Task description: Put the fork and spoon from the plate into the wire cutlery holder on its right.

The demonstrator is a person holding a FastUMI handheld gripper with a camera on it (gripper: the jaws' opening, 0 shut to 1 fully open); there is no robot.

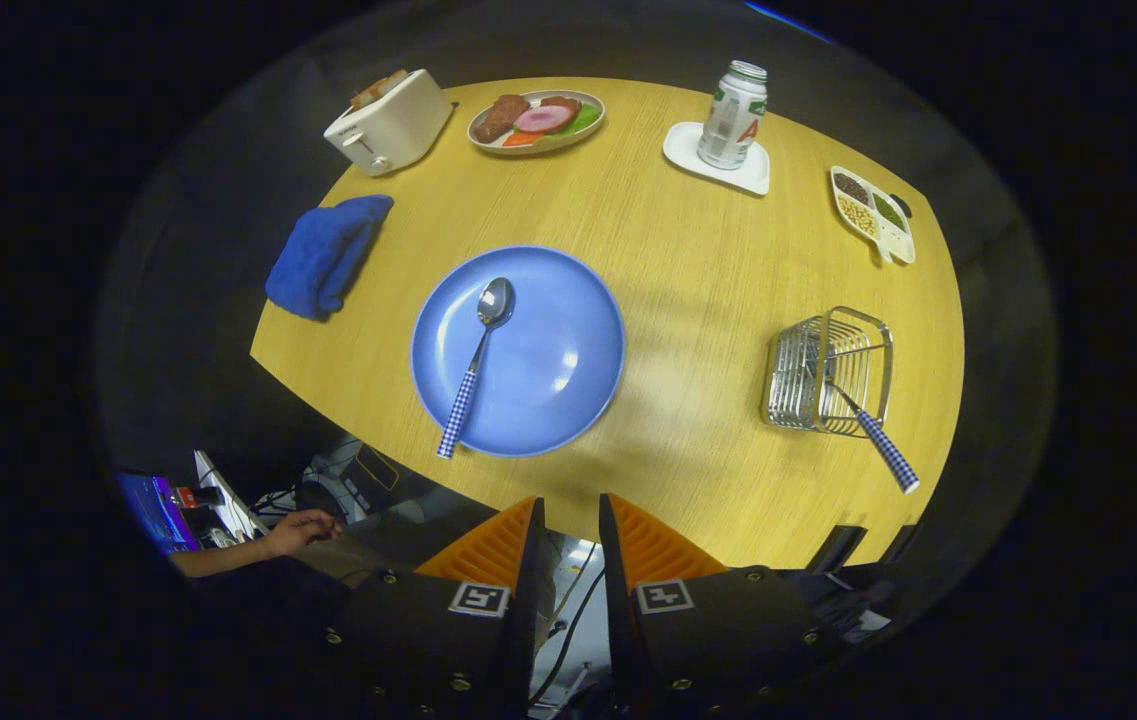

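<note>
Gripper view: gripper (pixel 570 525) fingers slightly apart, empty, short of table (pixel 708 300). Spoon (pixel 478 355) on plate (pixel 568 300). Fork (pixel 873 432) leaning in holder (pixel 828 370), right of plate.

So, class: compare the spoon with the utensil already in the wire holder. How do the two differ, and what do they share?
The spoon lies flat on the blue plate; the other utensil leans tilted in the wire holder. The spoon's bowl shows whole; the other's head is hidden among the wires. Both have blue checked handles. The gripper, its fingers a little apart, holds neither.
</note>
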